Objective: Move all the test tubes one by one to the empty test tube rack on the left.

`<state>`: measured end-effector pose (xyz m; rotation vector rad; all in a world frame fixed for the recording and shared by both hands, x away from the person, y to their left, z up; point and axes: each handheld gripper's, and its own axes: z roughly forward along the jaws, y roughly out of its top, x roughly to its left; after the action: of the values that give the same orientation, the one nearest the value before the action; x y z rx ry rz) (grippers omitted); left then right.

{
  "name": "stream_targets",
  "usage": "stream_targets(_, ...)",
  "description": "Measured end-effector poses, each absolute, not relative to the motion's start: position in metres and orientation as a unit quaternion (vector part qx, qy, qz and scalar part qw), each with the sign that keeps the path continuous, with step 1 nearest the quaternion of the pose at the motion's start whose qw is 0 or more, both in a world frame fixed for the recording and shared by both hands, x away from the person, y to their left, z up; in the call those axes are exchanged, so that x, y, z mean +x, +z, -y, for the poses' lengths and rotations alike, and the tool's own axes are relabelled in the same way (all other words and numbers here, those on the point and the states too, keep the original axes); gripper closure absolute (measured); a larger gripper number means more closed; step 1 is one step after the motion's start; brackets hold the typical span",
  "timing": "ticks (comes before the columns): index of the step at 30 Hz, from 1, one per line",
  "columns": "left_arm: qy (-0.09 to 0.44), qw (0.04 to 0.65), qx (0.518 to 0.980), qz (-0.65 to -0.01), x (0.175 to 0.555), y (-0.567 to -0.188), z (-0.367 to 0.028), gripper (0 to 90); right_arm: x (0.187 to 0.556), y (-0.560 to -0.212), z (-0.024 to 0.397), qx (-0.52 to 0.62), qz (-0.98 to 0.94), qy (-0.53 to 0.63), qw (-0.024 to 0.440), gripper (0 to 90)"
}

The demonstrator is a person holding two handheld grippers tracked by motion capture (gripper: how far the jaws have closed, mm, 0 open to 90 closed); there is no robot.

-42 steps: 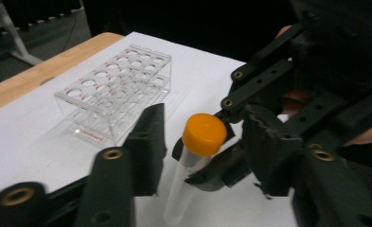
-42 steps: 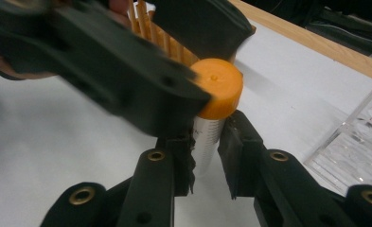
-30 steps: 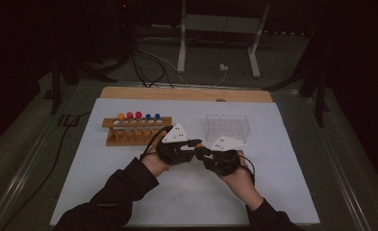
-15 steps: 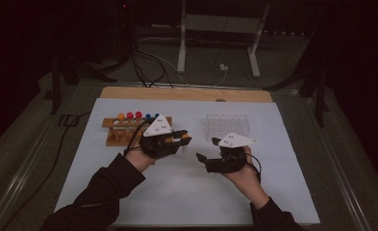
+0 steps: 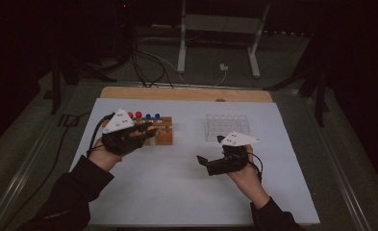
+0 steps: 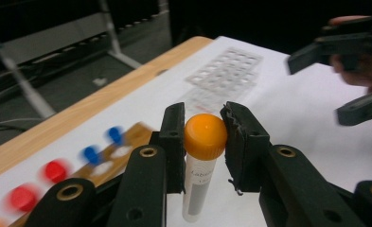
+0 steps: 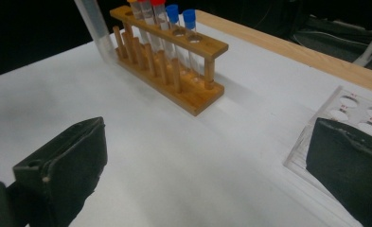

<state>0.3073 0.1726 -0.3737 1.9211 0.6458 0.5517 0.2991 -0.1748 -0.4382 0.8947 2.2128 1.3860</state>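
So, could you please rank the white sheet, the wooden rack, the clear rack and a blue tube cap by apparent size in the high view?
1. White sheet, by far the largest.
2. Clear rack and wooden rack: look alike, and the left gripper covers part of the wooden one, so I won't rank them.
3. Blue tube cap, smallest.

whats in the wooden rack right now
Capped tubes stand in the wooden rack: two blue caps and red ones. Its two near holes are empty. The left gripper covers the far end from above.
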Motion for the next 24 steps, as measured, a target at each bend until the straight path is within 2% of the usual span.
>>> stream_targets(14,0.3,0.472,0.747,-0.361,0.323,-0.367,-0.254,71.7,0.299,-0.436,0.177,0.319,-0.784,0.495,0.193,0.0)
stream_targets(24,0.336,0.476,0.704,-0.406,0.365,-0.388,-0.265,71.7,0.3,-0.436,0.18,0.322,-0.781,0.498,0.195,0.0)
